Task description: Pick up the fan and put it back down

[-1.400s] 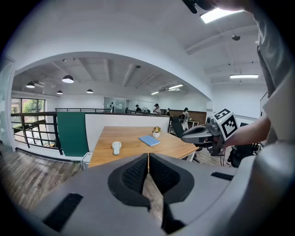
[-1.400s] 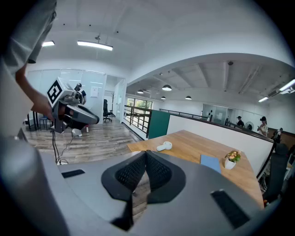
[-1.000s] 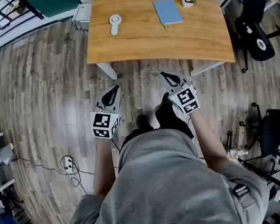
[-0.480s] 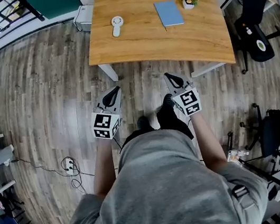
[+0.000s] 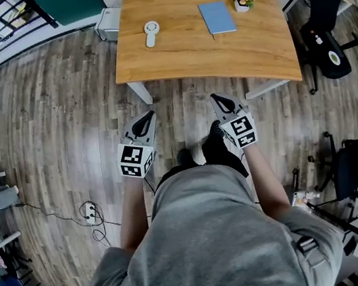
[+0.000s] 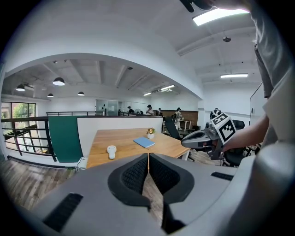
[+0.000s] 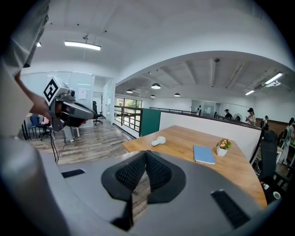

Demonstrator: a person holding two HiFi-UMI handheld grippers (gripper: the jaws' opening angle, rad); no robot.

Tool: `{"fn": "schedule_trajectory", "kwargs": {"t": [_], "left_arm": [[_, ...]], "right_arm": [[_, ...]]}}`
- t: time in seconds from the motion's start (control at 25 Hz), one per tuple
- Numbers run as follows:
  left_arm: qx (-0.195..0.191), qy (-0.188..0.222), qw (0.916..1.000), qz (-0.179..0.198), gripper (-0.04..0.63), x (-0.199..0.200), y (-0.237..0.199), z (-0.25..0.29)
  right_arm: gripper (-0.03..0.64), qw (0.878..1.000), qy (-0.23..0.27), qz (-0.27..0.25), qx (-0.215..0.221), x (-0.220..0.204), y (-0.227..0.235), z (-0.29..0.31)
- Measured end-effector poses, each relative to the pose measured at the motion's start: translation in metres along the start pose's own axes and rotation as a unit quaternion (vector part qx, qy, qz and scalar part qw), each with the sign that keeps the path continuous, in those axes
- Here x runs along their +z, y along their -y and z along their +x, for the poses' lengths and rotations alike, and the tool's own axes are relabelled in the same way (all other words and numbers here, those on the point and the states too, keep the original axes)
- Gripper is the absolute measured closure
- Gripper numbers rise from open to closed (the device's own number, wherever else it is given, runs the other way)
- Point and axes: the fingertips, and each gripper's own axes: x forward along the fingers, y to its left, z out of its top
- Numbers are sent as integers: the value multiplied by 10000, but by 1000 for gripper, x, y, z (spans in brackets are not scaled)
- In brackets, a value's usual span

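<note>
- Jaws are sitting closed, pad against pad, on both the left gripper (image 6: 148, 159) and the right gripper (image 7: 145, 156); neither is gripping anything.
- Both grippers are hovering over the floor, short of the worktop's (image 5: 184, 56) near edge and well apart from the fan (image 5: 150, 32).
- Fan is lying flat on the worktop's left part, left of the blue notebook (image 5: 217, 17) and the flower pot (image 5: 244, 1).
- Progress, as I am judging it: nothing is done; approach, grasp, lift and set-down are all remaining.
- Fan's long axis is running far-to-near across the worktop, with the round head pointing away from the person and the handle angling slightly left toward the near edge.
</note>
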Motion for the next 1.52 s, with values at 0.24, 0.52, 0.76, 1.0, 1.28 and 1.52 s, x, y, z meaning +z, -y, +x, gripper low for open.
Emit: {"fn": "schedule_trajectory", "kwargs": {"t": [0.24, 0.52, 0.76, 1.0, 1.28, 1.52], "left_arm": [[-26, -2, 10000, -2, 571, -2, 3, -1], [-97, -10, 9999, 44, 569, -1, 6, -2], [-164, 54, 9998, 36, 491, 2, 10, -5], [-227, 45, 9997, 52, 428, 1, 13, -7], [-219, 58, 9997, 10, 387, -2, 11, -11], [-225, 2, 9997, -30, 371, -7, 10, -9]], "right_arm": [[611, 10000, 86, 26, -24, 2, -1, -5], [575, 9997, 199, 72, -93, 6, 0, -7], [467, 9995, 278, 116, -21, 6, -4, -11], [379, 9987, 382, 152, 307, 8, -19, -11], [354, 9989, 366, 145, 260, 8, -23, -13], [354, 9992, 283, 222, 185, -1, -18, -13]]}}
